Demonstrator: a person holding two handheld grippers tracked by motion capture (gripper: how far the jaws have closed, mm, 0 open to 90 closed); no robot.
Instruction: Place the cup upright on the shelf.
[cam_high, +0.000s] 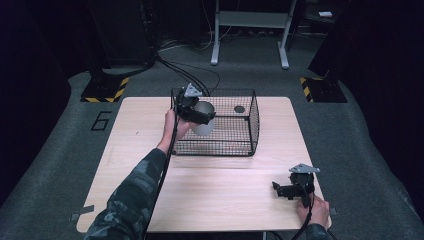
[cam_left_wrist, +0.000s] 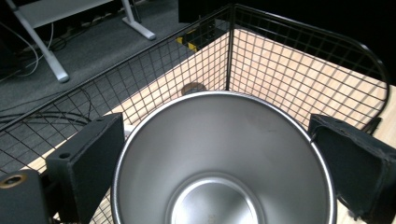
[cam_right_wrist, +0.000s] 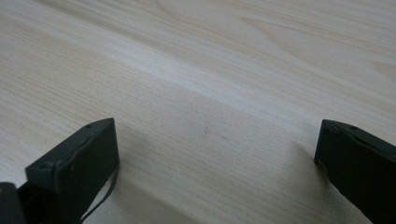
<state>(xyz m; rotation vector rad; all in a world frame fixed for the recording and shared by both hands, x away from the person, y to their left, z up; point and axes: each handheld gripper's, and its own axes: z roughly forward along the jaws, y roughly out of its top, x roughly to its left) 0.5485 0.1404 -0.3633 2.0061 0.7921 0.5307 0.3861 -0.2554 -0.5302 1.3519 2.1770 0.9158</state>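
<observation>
A shiny steel cup (cam_left_wrist: 219, 158) sits between the two black jaws of my left gripper (cam_left_wrist: 219, 163), which is shut on its sides; I look down into its empty inside. From above, the left gripper (cam_high: 197, 114) holds the cup (cam_high: 204, 120) over the left part of a black wire basket (cam_high: 250, 125). A small dark round thing (cam_high: 239, 109) lies on the basket floor at the back; the left gripper view shows it (cam_left_wrist: 194, 87) just beyond the cup's rim. My right gripper (cam_high: 280, 190) rests near the table's front right, open, with bare wood between its jaws (cam_right_wrist: 215, 149).
The light wooden table (cam_high: 210, 195) carries the basket at its back middle. Beyond the table are grey floor, black cables (cam_high: 200, 75), a grey stand's legs (cam_high: 250, 35) and yellow-black striped bases (cam_high: 105, 90). A camouflage sleeve (cam_high: 130, 200) reaches in from the bottom left.
</observation>
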